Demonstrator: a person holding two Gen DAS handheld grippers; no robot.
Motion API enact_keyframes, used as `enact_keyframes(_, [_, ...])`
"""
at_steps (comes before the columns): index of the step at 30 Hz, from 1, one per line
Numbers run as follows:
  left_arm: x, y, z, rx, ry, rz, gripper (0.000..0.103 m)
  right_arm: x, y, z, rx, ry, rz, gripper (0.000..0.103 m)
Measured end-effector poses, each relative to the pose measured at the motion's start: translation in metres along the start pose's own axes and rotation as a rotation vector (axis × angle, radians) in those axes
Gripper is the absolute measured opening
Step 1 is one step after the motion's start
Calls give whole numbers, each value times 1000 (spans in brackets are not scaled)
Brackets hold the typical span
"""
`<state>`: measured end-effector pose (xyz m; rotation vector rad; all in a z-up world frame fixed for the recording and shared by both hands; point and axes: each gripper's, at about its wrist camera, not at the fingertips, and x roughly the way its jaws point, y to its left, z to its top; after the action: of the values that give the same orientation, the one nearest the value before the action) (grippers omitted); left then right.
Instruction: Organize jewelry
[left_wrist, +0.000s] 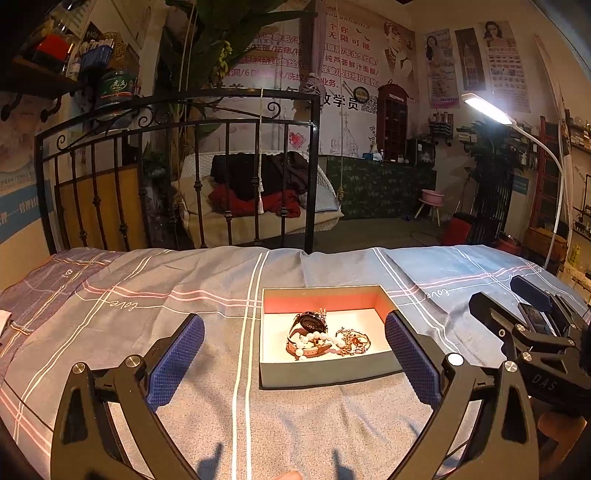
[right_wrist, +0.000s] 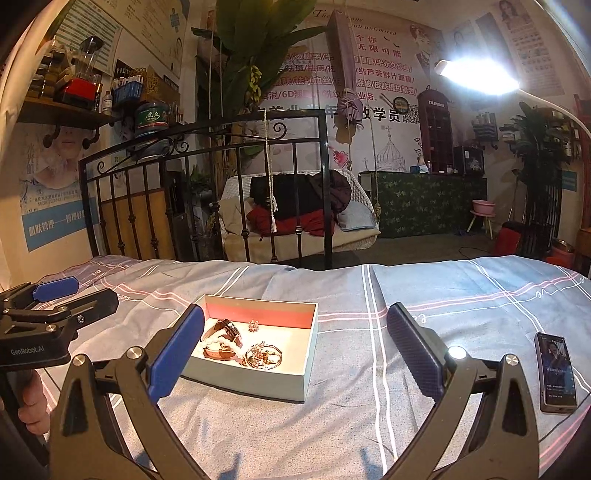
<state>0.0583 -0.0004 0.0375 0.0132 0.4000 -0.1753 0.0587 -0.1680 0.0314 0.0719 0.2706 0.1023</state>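
Observation:
A shallow grey box (left_wrist: 325, 373) with a red inner wall sits on the bed. It also shows in the right wrist view (right_wrist: 258, 384). Inside lie a watch (left_wrist: 312, 323) with a pink strap, a pearl bracelet (left_wrist: 317, 336) and gold bangles (left_wrist: 352, 341). In the right wrist view I see the watch (right_wrist: 227, 328), the bangles (right_wrist: 264, 355) and a small brooch (right_wrist: 253, 325). My left gripper (left_wrist: 293, 360) is open and empty, just before the box. My right gripper (right_wrist: 295, 350) is open and empty, to the right of the box.
A plaid bedsheet (left_wrist: 184, 369) covers the bed. A phone (right_wrist: 556, 371) with a lit screen lies on the sheet at the right. A black iron bed frame (left_wrist: 177, 177) stands behind. A lit lamp (right_wrist: 476, 75) hangs over the far right.

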Motion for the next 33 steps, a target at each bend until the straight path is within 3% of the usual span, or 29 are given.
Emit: enact_keyframes(33, [0, 0, -4, -4, 22, 22, 96, 1, 1, -3, -4, 11, 10, 98])
